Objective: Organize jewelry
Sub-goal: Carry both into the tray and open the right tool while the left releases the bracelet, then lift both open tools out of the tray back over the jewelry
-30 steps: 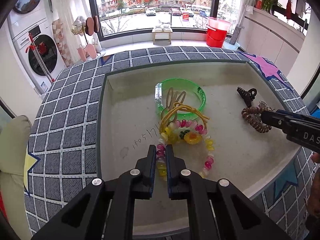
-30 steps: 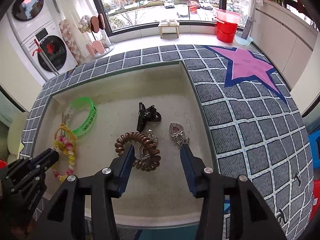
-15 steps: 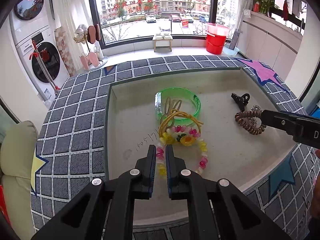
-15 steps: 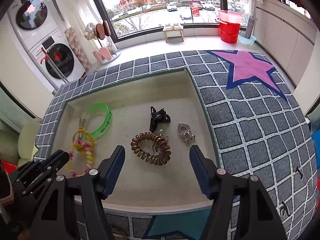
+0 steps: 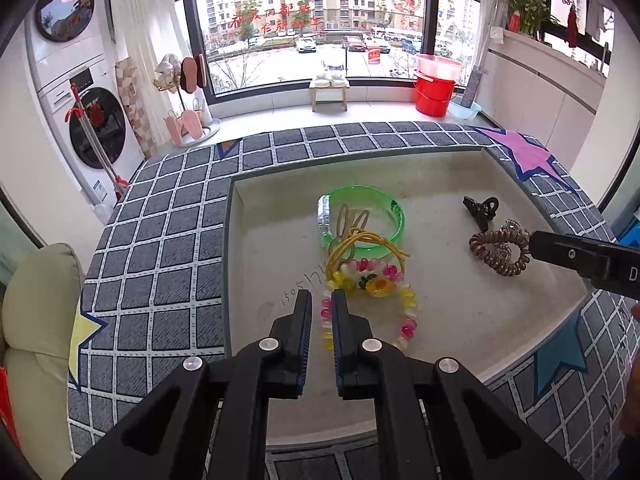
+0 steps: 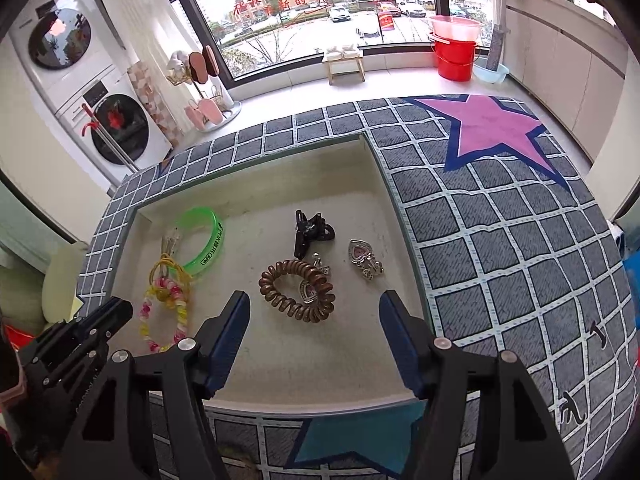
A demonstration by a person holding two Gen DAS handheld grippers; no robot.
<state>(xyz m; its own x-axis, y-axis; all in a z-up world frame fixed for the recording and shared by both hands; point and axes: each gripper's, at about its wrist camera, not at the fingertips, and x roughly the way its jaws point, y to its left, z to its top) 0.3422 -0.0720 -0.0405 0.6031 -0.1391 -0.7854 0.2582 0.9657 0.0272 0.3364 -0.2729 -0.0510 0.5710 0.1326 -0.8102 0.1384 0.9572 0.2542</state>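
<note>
Brown and coiled, the spiral hair tie [image 6: 297, 290] lay flat on the pale floor of the recessed tray [image 6: 360, 344], just beyond your right gripper [image 6: 315, 309] and roughly centred between its two blue-padded fingers. Those jaws stood wide apart and held nothing. The coil's longer span ran left to right, so it sat across the gap rather than along it; a small silver charm [image 6: 310, 291] rested inside the ring and could have come up with it. Right of the coil, a heart-shaped pendant [image 6: 362, 258] lay apart from it, and the black claw clip [image 6: 308, 230] sat just beyond it on the far side.

Your left gripper [image 5: 321, 307] was pinched down to a narrow slit over the near-left part of the beaded bracelet [image 5: 408, 312], beads showing through the gap, though whether the pads actually pressed on them I could not tell. A yellow elastic [image 5: 352, 246] tangled over that bracelet, and the green bangle [image 5: 394, 216] lay just beyond it.

For the coil your right hand was plainly the nearer one. Open floor lay near and left of it; the tray's right wall [image 6: 400, 232] stood well clear.
</note>
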